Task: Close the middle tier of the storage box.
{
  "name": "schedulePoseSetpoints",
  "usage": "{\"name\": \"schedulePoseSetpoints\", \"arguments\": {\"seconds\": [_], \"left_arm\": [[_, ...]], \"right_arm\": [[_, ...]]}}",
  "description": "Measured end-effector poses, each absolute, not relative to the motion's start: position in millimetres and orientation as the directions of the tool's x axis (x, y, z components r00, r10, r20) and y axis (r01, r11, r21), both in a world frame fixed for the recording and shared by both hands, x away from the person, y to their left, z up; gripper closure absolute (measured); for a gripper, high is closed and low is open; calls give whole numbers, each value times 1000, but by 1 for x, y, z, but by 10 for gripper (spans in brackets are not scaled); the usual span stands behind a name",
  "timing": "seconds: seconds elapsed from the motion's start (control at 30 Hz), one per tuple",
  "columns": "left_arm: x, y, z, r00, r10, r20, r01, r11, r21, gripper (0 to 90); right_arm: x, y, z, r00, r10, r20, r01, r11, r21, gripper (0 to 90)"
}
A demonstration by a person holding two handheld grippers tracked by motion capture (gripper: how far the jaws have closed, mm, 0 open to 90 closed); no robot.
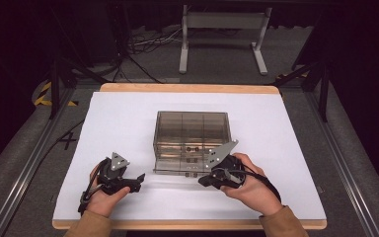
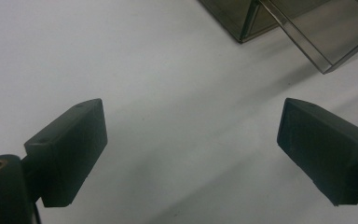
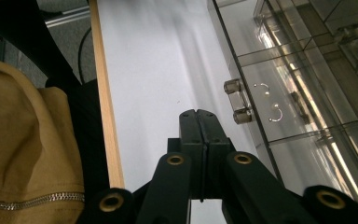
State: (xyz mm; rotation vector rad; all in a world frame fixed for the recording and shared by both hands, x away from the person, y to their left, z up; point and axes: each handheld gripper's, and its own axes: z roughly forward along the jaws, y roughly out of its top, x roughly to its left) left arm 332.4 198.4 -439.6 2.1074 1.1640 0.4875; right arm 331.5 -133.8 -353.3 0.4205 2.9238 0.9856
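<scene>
Drawer box: we see the smoky clear drawer box (image 1: 191, 140) at the centre of the frame in the high view, on the white desk (image 1: 118, 118).
Knob: in the right gripper view, a small clear knob (image 3: 237, 101) sits on its front, right of centre.
Right hand-held gripper: we find the right hand-held gripper (image 1: 208, 180) just below the box's lower right corner, jaws pressed together, holding nothing.
Left hand-held gripper: the left hand-held gripper (image 1: 139, 180) sits at lower left, jaws spread wide, empty, well apart from the box.
</scene>
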Motion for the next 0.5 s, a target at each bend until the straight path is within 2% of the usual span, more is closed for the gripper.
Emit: {"name": "schedulePoseSetpoints", "arguments": {"seconds": [0.5], "left_arm": [[332,199,-439,527,850,0,595,-369,714,92]], "right_arm": [[333,-127,-370,-965,254,71,251,801,544,900]]}}
